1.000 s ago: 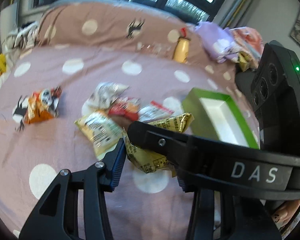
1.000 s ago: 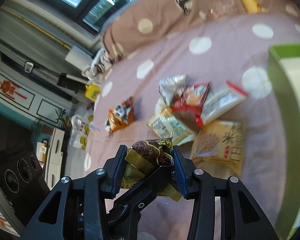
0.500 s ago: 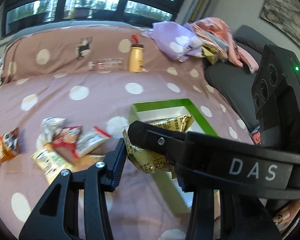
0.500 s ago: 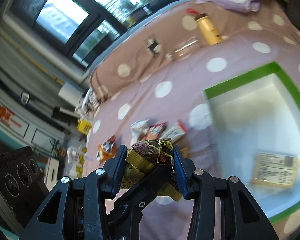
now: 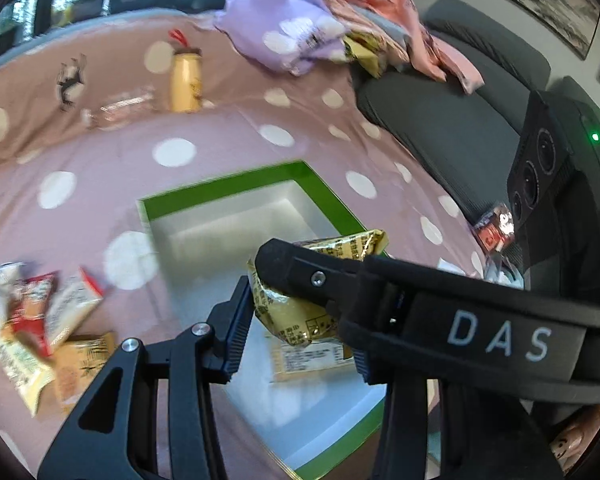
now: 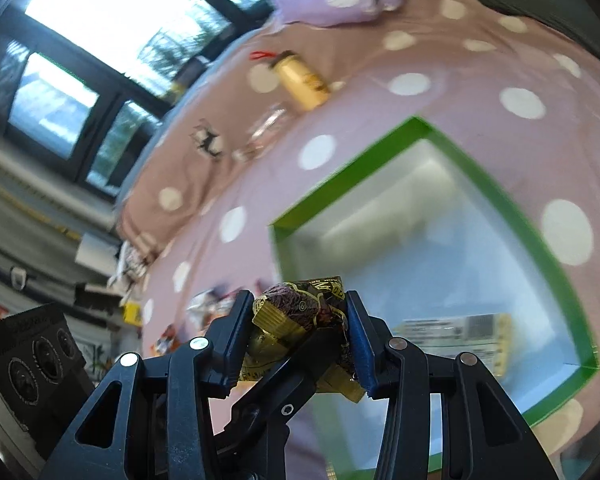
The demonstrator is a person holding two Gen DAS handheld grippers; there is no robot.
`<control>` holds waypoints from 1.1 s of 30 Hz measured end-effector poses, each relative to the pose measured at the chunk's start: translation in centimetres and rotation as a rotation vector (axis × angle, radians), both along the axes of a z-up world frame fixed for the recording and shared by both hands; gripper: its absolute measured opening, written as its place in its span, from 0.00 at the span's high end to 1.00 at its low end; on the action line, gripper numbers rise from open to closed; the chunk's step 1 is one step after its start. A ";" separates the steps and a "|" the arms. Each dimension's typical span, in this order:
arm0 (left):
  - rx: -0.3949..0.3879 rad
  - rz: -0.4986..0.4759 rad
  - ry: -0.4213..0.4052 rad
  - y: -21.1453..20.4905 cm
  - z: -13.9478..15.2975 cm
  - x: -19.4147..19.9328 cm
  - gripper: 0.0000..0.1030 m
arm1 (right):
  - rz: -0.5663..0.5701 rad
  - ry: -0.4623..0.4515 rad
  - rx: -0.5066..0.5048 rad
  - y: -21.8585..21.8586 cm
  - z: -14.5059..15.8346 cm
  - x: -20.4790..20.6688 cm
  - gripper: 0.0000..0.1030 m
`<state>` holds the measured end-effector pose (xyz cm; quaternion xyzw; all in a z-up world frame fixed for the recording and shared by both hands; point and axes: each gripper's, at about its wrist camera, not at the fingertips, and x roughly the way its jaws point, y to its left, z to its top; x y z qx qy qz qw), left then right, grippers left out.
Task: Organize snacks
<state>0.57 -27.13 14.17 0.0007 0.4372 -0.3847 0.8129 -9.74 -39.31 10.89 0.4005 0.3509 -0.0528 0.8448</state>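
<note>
Although several snack packets (image 5: 40, 328) lie in a loose pile on the dotted pink bedcover (image 5: 172, 152), to the left of the box, the sorting is at an early stage, as I judge it. The green box (image 5: 236, 180) with the white inside holds only one flat packet (image 6: 456, 330), lying label up near its front edge; the rest of its floor is bare. The left gripper (image 5: 300, 316) is closed on a gold packet (image 5: 296, 312) and hangs over the near part of the box. In its camera the other gripper's black finger lies across this packet. The right gripper (image 6: 296, 332) clamps a dark brown and gold packet (image 6: 300, 306) just at the box's near left side, not yet inside. Both packets must be dropped in, and then the pile remains. A yellow bottle (image 5: 185, 80) at the far side of the bed is apart from all this.
</note>
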 end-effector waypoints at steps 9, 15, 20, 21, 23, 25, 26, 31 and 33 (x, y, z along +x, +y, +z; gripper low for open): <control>0.014 -0.037 0.088 -2.6 -3.0 0.9 0.58 | -0.065 0.107 0.046 -2.9 -3.0 0.6 0.53; -0.017 -0.036 0.138 -2.5 -4.1 1.1 0.55 | -0.095 0.161 0.024 -3.2 -3.5 0.5 0.52; -0.010 -0.017 0.100 -1.7 -3.3 0.7 0.49 | -0.126 0.163 -0.037 -3.0 -2.9 0.3 0.31; -0.011 -0.005 0.086 -1.3 -2.9 0.6 0.46 | -0.129 0.154 -0.045 -2.9 -2.7 0.3 0.26; -0.019 0.013 0.066 -0.3 -2.3 0.5 0.27 | -0.136 0.132 -0.060 -2.6 -2.1 0.0 0.24; -0.030 0.037 0.044 1.1 -1.5 0.3 0.24 | -0.142 0.121 -0.083 -2.2 -1.6 -0.2 0.22; -0.032 0.054 0.032 2.0 -1.0 0.2 0.24 | -0.143 0.119 -0.102 -1.8 -1.3 -0.1 0.21; -0.027 0.135 0.000 6.3 0.2 -0.4 0.20 | -0.099 0.090 -0.184 1.1 0.4 0.5 0.21; -0.011 0.173 -0.018 8.2 0.5 -0.8 0.19 | -0.061 0.062 -0.212 2.8 1.2 0.9 0.21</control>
